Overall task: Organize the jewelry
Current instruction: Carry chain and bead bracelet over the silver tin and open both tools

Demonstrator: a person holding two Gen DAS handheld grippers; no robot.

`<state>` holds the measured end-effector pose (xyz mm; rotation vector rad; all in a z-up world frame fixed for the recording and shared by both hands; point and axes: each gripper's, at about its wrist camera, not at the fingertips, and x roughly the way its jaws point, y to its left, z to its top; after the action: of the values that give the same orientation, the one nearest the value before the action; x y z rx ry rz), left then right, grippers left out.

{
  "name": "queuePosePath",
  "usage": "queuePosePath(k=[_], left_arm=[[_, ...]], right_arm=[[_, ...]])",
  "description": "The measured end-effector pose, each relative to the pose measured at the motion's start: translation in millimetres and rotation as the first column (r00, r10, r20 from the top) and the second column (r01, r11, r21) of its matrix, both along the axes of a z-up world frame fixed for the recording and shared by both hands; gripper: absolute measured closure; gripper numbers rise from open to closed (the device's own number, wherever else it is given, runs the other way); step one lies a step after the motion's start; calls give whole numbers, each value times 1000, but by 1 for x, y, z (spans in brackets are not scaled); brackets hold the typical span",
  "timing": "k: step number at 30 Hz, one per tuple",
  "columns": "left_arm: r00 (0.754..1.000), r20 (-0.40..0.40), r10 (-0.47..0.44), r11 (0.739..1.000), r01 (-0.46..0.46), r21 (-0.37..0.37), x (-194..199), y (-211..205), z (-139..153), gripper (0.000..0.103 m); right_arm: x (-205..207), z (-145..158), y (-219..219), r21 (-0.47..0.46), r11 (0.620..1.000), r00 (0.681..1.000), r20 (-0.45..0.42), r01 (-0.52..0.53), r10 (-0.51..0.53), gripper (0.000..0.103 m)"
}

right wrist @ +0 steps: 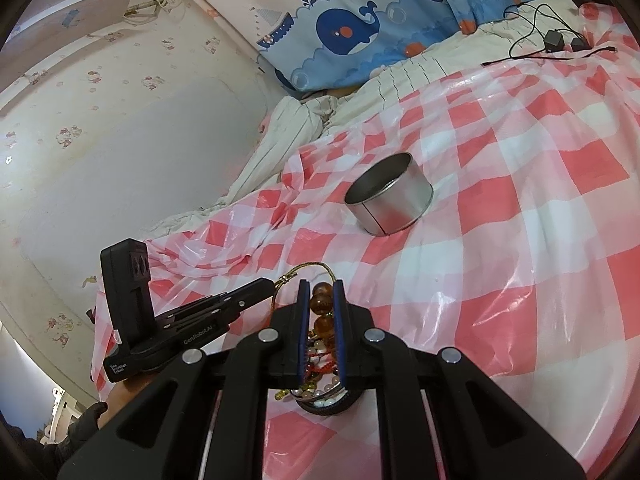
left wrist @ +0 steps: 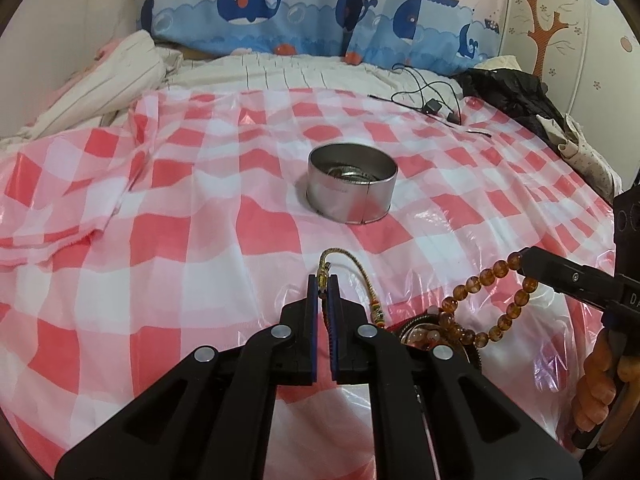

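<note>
Red-and-white checked plastic sheet point(left wrist: 168, 240) spread over a bed, creased at the far left. One round metal tin point(left wrist: 352, 188) standing upright and lidless near the middle of the sheet, something silvery lying in its bottom, too dim to identify. Two grippers in view, both pinched onto jewelry at the near edge. Left gripper point(left wrist: 324, 280) closed on one gold cord point(left wrist: 358, 266), clamped near the cord's knotted end; cord arching up past the fingertips and curving down to the right toward a small dark tray point(right wrist: 326, 400). Right gripper point(right wrist: 322, 286) closed on one amber bead strand point(left wrist: 496, 308), beads sitting between its blue-lined fingers point(right wrist: 305, 320); strand drooping in a loop from the fingertips down to the tray. Inside the tray: pale pearl-like beads, red thread, a few gold bits, heaped too tightly to count. Both pieces lifted just above the tray, well apart from the tin, which stands farther off.

At the far right, one tangle of black cable point(left wrist: 432, 100) with two small black blocks on it, beside one crumpled black bag point(left wrist: 508, 88). Along the far side, whale-print curtain point(left wrist: 256, 4) hanging behind striped cream bedding point(left wrist: 280, 72).
</note>
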<state>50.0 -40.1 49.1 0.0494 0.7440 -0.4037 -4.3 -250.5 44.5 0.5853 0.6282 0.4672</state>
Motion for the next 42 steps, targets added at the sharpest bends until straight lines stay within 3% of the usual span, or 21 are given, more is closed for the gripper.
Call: queuePosePath(k=[20, 28, 33, 42], left_arm=[[1000, 30, -2, 1000, 3, -9, -3, -3, 8, 99], [997, 57, -41, 995, 46, -86, 4, -8, 36, 99], [994, 87, -68, 989, 78, -124, 32, -16, 61, 99], [991, 103, -82, 969, 104, -225, 96, -42, 71, 99]], right_arm=[[-2, 7, -4, 26, 1000, 1000, 29, -4, 4, 91], [21, 19, -4, 37, 999, 999, 37, -18, 17, 91], [50, 35, -7, 18, 999, 998, 64, -30, 29, 91], [108, 51, -13, 12, 1000, 996, 91, -24, 23, 91]])
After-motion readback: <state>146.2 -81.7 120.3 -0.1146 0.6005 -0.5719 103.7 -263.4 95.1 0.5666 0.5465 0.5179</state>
